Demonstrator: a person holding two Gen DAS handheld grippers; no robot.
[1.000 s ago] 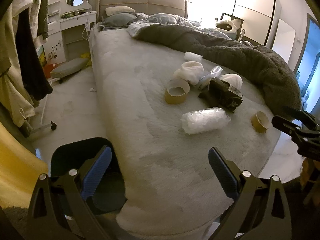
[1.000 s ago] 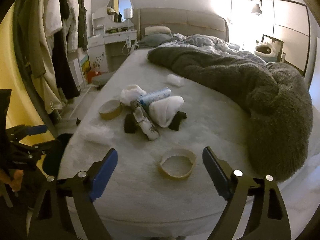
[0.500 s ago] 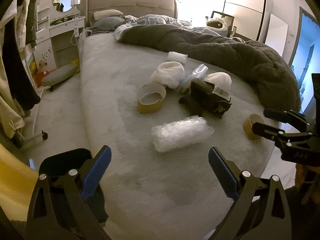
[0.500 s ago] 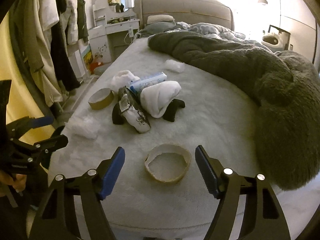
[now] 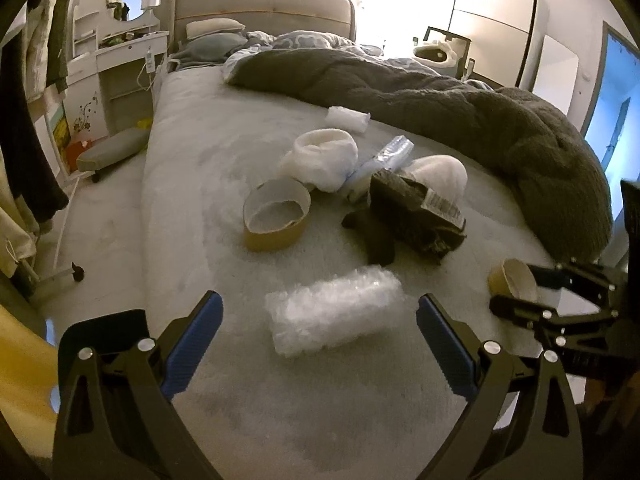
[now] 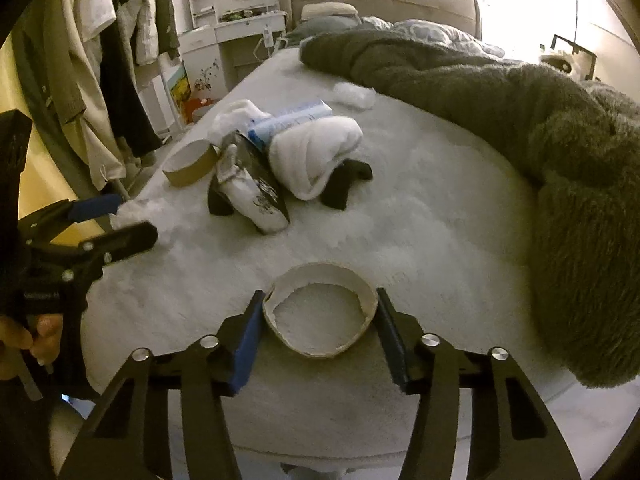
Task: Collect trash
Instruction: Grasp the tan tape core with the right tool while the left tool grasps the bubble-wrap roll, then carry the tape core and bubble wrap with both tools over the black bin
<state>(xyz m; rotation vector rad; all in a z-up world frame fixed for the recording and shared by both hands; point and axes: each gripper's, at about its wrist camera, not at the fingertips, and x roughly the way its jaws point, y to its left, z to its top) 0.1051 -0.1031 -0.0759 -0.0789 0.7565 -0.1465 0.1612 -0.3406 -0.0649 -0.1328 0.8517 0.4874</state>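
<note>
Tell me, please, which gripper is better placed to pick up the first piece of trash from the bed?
Right. The right gripper already brackets the torn cardboard tape ring, its fingers close on both sides. The left gripper is open, with the bubble wrap roll lying loose between its widely spread fingers.

Matt cardboard tape ring (image 6: 320, 322) with a torn rim, glossy clear bubble wrap (image 5: 334, 310), fuzzy grey blanket (image 6: 560, 128) and soft, napped pale bed (image 5: 192, 152) cover; blue ribbed pads (image 6: 248, 340) line the black plastic claw.

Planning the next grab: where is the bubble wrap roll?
In the left wrist view, the bubble wrap roll lies on the bed between the open left hand-held gripper fingers, below the cardboard ring.
</note>
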